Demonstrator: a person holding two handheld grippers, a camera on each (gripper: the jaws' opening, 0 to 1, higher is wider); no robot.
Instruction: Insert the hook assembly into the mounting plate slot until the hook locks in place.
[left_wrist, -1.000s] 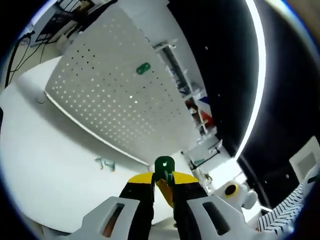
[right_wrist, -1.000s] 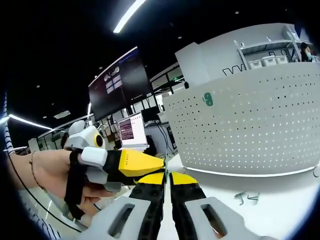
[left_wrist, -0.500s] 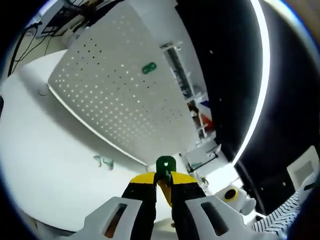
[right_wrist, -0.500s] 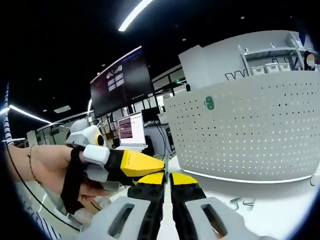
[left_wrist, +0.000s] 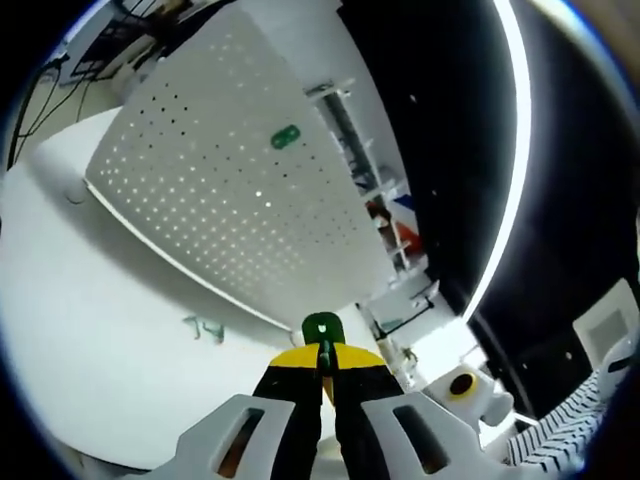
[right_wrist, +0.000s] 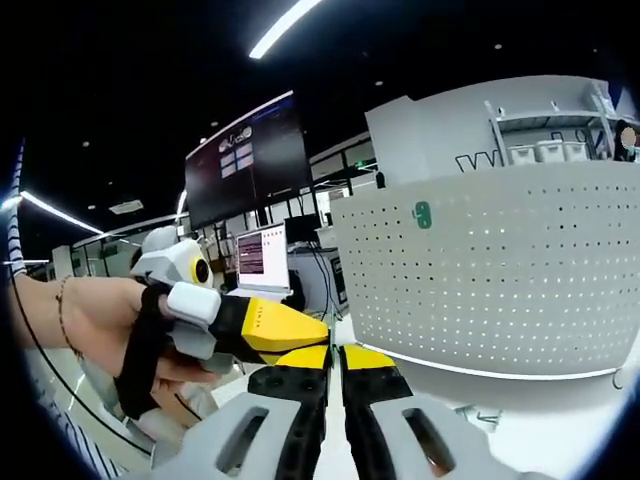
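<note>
White table (left_wrist: 90, 330), dim lab; I count one pegboard (left_wrist: 220, 190), two green hooks: one mounted (left_wrist: 285, 137), one (left_wrist: 321, 328) pinched in my left gripper (left_wrist: 322, 372); right gripper (right_wrist: 334, 362) jaws closed, empty.

A white perforated metal pegboard (left_wrist: 230, 190) stands upright on the white table (left_wrist: 90, 330), a small green tag (left_wrist: 286, 137) fixed to its face and bent wire hooks (left_wrist: 205, 327) lying on the table before it.

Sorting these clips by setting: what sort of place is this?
Probably an indoor lab or workshop: a white pegboard standing on a white table, a laptop and a big wall screen behind, with shelving holding bins.
</note>
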